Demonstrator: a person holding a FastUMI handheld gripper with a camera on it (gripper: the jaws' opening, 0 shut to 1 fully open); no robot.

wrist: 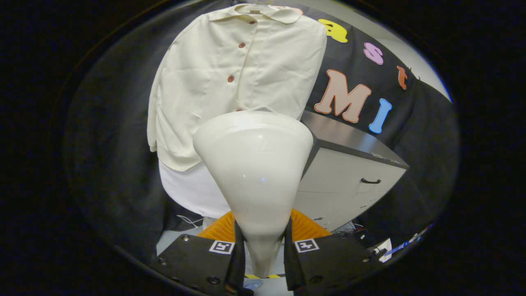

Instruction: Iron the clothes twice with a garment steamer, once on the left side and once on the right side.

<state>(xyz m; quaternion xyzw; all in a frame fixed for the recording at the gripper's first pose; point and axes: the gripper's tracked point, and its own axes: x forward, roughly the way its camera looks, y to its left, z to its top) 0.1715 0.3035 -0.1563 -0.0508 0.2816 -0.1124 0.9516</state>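
Steamer head (254, 164) – glossy smooth plastic; shirt (230, 82) – matt cloth w/ creases; cabinet (349, 181) matt.

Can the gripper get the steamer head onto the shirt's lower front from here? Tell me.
Probably yes. The gripper is shut on the steamer, whose head sits just before the cream shirt. Nothing stands between them; the cabinet lies off to the side.
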